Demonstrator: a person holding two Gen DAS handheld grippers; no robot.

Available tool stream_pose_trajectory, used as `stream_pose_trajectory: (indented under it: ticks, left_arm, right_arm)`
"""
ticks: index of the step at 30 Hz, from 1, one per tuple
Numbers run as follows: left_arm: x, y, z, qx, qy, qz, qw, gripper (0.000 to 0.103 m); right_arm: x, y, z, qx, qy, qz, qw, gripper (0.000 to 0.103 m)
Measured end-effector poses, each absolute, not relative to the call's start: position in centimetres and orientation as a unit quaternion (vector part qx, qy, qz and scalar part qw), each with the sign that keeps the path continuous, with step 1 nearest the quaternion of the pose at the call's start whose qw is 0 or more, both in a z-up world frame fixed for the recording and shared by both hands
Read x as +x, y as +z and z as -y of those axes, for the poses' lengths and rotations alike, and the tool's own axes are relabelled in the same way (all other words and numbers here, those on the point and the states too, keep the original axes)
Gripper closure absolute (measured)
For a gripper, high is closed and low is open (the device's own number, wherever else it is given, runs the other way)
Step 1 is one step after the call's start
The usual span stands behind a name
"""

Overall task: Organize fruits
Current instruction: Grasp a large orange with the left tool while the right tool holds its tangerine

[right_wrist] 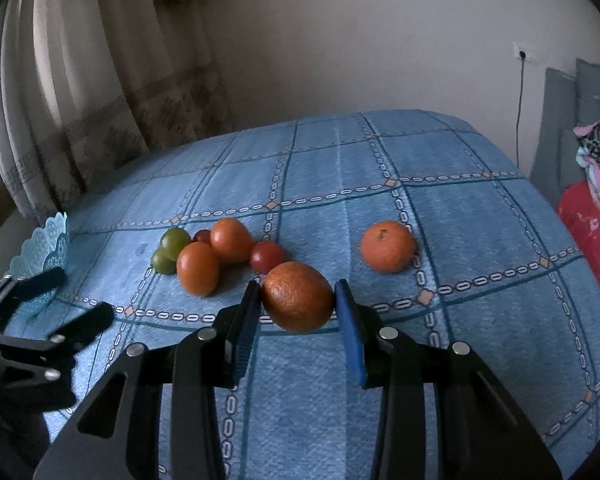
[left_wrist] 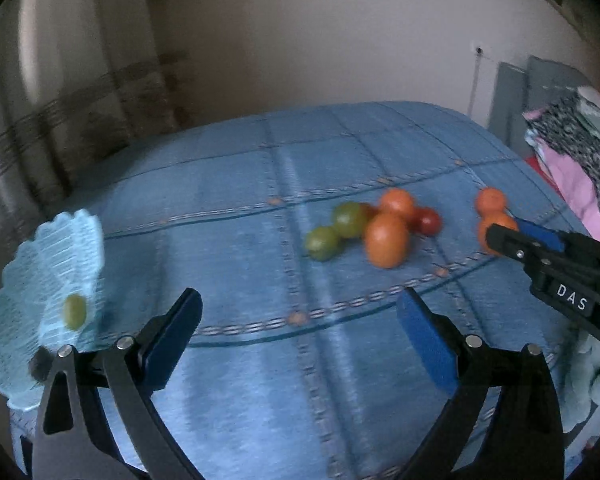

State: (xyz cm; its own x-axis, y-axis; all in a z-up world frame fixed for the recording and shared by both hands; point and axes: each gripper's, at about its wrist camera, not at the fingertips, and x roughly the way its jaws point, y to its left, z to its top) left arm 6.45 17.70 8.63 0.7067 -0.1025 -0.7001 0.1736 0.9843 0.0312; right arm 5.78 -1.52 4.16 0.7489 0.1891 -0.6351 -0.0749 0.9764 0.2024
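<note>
Right wrist view: right tool (right_wrist: pixel 296 300) grasps one of four oranges (right_wrist: pixel 297 297); left tool (left_wrist: pixel 300 312) released.

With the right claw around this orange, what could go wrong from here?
1. The right claw holds the orange only at its tips, so the round fruit may slip out.
2. A red tomato lies just behind the orange; a push forward could roll it away.
3. The basket sits at the table edge, beside the open left claw; a bump may tip it.
</note>
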Motion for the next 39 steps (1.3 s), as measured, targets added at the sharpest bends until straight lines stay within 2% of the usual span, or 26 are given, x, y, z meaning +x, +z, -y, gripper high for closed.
stream_pose_trajectory:
  ticks: [7, 10, 12, 21, 39]
  left_arm:
    - [9.4, 7.5, -15.1, 0.026, -0.113, -0.408, 0.906, 0.028]
    - [10.5, 6.9, -13.9, 0.021, -0.126, -0.420, 0.899, 0.029]
    - [11.0, 6.6, -13.3, 0.025, -0.126, -0.421, 0.898, 0.034]
    - [13.1, 5.3, -12.3, 0.012, -0.134, -0.426, 0.895, 0.066]
    - [8.9, 6.6, -13.7, -0.006, -0.142, -0.413, 0.900, 0.068]
  right_arm:
    - [5.9, 3.6, 2.9, 0.118, 0.068, -0.358, 0.924, 0.065]
    - [6.1, 3.1, 3.0, 0.128, 0.071, -0.365, 0.919, 0.065]
    - [6.3, 2.7, 2.9, 0.132, 0.071, -0.371, 0.916, 0.065]
    - [6.3, 2.3, 2.5, 0.129, 0.075, -0.374, 0.915, 0.065]
    - [6.0, 2.6, 2.6, 0.128, 0.075, -0.365, 0.919, 0.065]
